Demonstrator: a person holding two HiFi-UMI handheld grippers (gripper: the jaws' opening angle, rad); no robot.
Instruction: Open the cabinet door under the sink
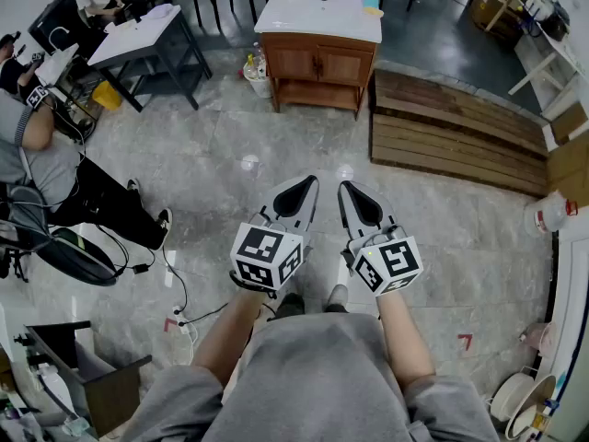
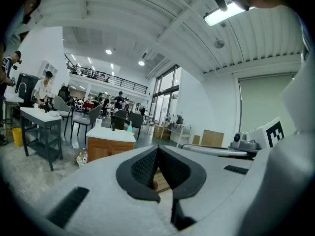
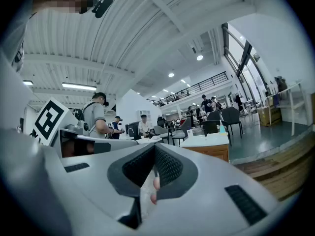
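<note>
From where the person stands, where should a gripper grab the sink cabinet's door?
Likely the small dark handles at the seam where the two shut doors meet, coming from the front: the flat door faces offer nothing else. Handle shape is too small to tell.

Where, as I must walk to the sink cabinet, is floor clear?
The grey stone floor straight ahead is bare up to the white-topped wooden sink cabinet. Crowded: bottles at its left, slatted wooden platform right, black cables lower left.

Grey stone floor; a wooden platform far right, a white-topped table far left. Ribbed white ceiling with a strip light.
</note>
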